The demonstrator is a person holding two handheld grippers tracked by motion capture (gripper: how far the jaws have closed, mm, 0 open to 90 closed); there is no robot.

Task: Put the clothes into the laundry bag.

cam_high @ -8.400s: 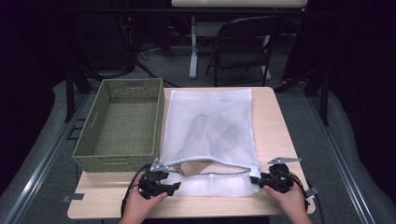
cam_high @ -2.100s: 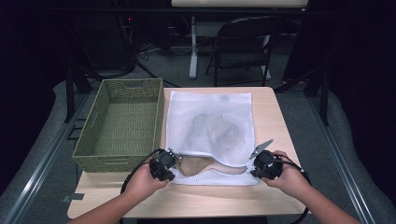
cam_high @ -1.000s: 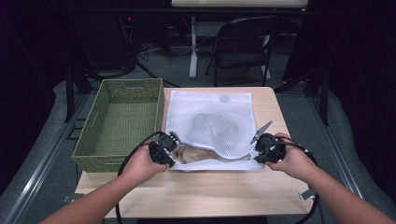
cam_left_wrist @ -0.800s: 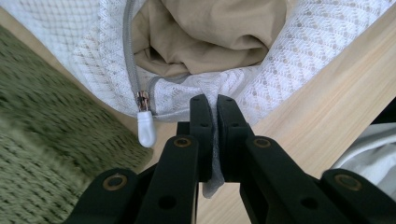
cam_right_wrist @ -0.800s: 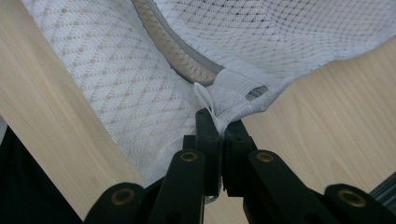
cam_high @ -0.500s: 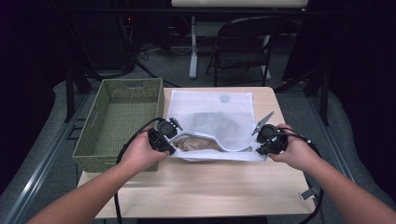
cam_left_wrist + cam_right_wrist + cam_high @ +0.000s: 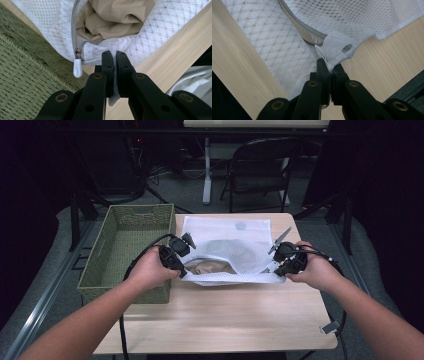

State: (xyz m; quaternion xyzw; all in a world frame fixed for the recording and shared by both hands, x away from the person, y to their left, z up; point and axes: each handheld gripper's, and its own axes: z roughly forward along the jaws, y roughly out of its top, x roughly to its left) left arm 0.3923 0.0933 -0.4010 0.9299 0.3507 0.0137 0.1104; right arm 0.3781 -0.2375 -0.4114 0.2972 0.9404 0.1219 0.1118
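Between both pairs of jaws, clamped tight, sits the near hem of the mesh bag (image 7: pixel 235 247): left gripper (image 7: pixel 111 56) beside the zipper pull (image 7: pixel 77 68), right gripper (image 7: pixel 328 65) at the far corner. Both have carried that edge up and away from the person, so the beige cloth (image 7: pixel 112 15) seems set to spill, perhaps toward the basket (image 7: pixel 131 237)

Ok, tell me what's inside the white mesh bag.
Through the open zipper of the mesh bag, crumpled tan fabric shows. The mesh covers the rest of it, so what garment it is can't be told.
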